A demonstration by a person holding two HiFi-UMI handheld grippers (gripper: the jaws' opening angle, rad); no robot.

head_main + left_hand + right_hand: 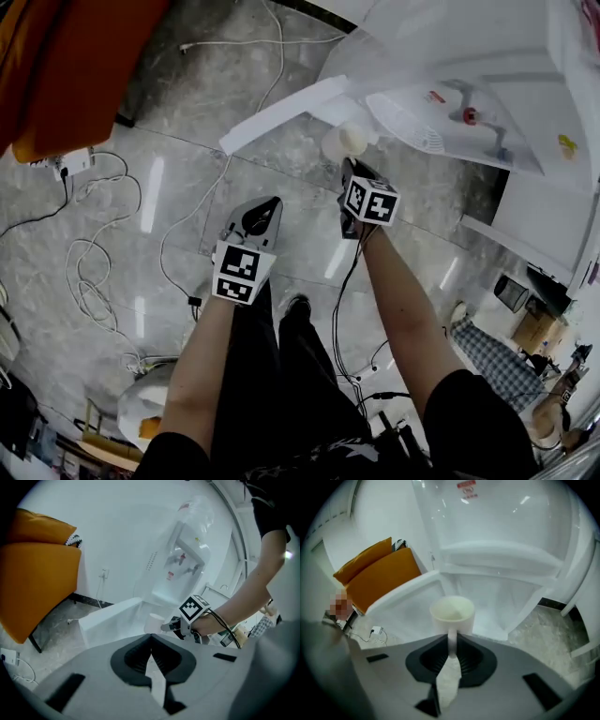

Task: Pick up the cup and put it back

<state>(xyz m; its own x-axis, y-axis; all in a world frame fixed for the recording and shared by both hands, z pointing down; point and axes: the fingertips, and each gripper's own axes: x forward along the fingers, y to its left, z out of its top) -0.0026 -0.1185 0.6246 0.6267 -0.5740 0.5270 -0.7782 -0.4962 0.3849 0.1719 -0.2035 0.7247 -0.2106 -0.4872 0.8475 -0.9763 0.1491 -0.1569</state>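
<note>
Grey marbled floor [187, 122] fills the head view, strewn with white cables [84, 272] and a power strip [66, 164], with an orange chair [66, 66] at the upper left and a white water dispenser [469, 103] wrapped in clear plastic at the upper right. A long white ledge [281, 111] runs out from the foot of the dispenser. The right gripper [349, 171] points steeply down in front of it, and its jaws are clamped on the handle of the cream cup [345, 141]. In the right gripper view the handle runs straight down between the two pads and the cup's open mouth faces up. The cup hangs in the air beside the ledge and does not appear to rest on it. The left gripper [264, 212] is held lower and to the left, over bare floor. Its jaws are together with nothing between them, and it is aimed toward the cup and the right gripper's marker cube [193, 608]. Both bare forearms reach forward over the person's black trousers [281, 375].
</note>
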